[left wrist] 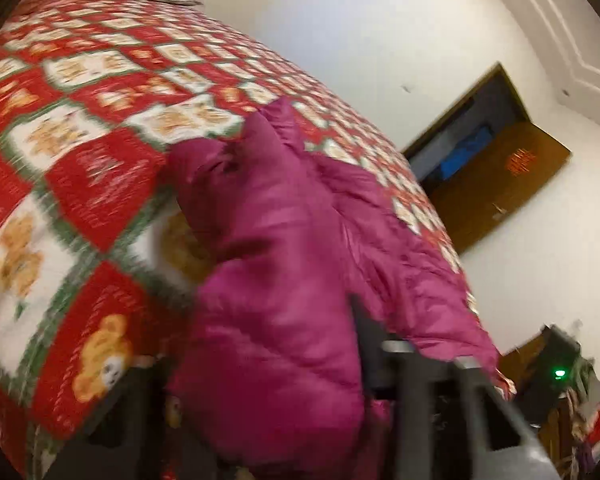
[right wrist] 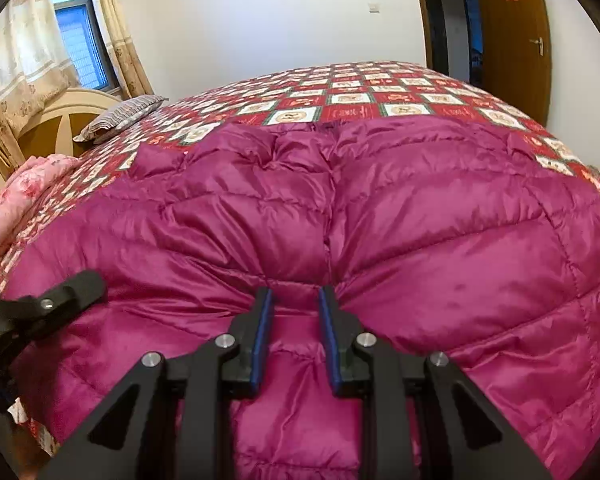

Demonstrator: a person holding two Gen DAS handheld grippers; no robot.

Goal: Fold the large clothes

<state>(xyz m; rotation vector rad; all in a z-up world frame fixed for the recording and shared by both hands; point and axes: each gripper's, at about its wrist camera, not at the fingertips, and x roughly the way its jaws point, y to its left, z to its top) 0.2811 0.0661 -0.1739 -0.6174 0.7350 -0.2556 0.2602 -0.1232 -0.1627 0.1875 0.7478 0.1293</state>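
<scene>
A puffy magenta quilted jacket (right wrist: 440,208) lies spread over a bed with a red and white checked bedspread (right wrist: 360,92). My right gripper (right wrist: 296,312) is shut on a fold of its near edge, and the fabric puckers between the blue pads (right wrist: 263,328). One dark finger of my left gripper (right wrist: 60,296) rests on the jacket's left edge. In the blurred left wrist view, the jacket (left wrist: 284,220) bulges up between the dark fingers of the left gripper (left wrist: 256,368), which are closed on a thick bunch of it.
A striped pillow (right wrist: 124,114) and folded pink bedding (right wrist: 24,196) lie by the cream headboard (right wrist: 56,120) at the left. A brown door (right wrist: 512,40) stands beyond the bed's far right. Curtains and a window (right wrist: 76,28) are at the far left.
</scene>
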